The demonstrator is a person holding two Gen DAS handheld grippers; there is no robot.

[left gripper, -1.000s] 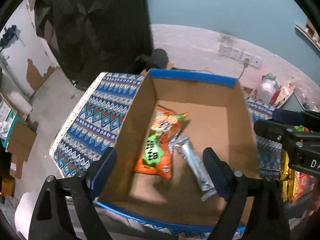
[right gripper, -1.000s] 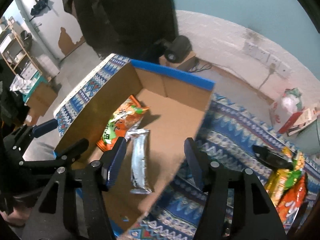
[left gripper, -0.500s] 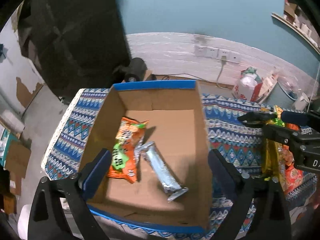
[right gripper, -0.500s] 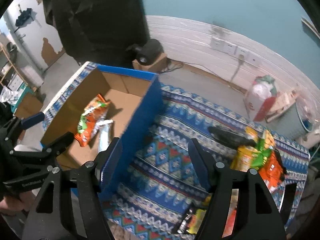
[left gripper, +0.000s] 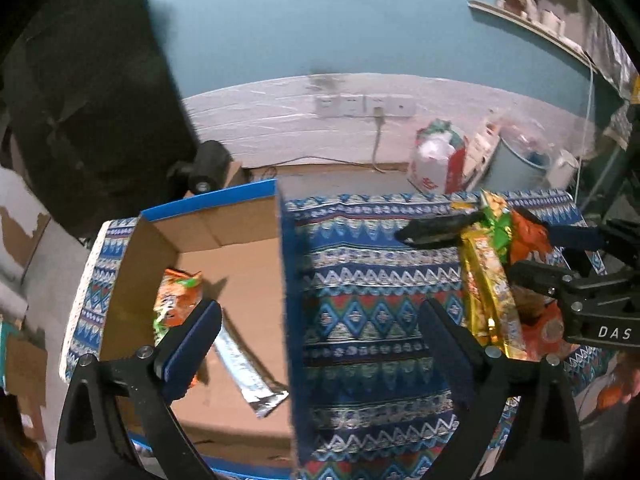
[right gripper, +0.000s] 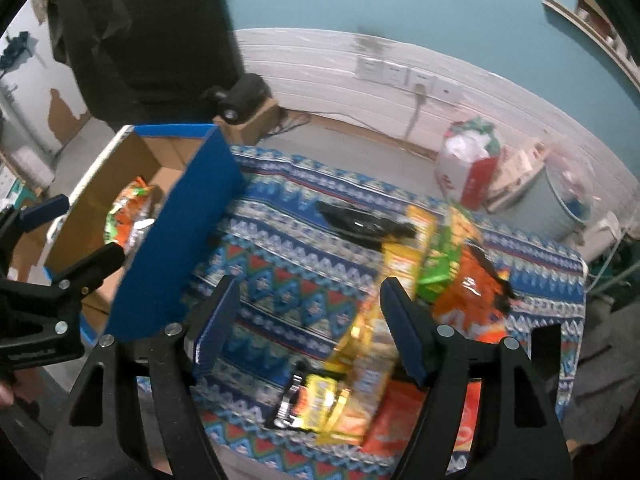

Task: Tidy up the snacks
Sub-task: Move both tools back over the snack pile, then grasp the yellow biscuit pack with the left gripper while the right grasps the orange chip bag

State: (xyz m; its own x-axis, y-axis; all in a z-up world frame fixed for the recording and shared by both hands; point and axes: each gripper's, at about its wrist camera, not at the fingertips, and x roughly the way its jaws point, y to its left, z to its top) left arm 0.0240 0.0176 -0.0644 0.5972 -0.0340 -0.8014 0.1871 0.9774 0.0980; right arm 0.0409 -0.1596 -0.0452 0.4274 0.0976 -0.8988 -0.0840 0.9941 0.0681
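A blue-sided cardboard box [left gripper: 286, 280] stands at the left of the patterned cloth [left gripper: 360, 288]; it also shows in the right wrist view [right gripper: 176, 248]. Inside lie an orange snack bag [left gripper: 176, 300] and a silver bar packet [left gripper: 248, 372]. A pile of snack packets, gold [right gripper: 368, 340], green [right gripper: 444, 256] and orange [right gripper: 472, 300], lies on the cloth at the right. My left gripper [left gripper: 320, 352] is open and empty above the box's right wall. My right gripper [right gripper: 308, 320] is open and empty above the cloth, just left of the pile.
A black packet [right gripper: 352, 220] lies on the cloth behind the pile. Behind the table are a white wall with sockets [left gripper: 364, 106], a white and red bag [left gripper: 436, 160] and a black speaker [left gripper: 204, 168]. The floor drops away left of the box.
Both grippers have swung to the right, from over the box toward the cloth and the snack pile. Both stay open and empty.
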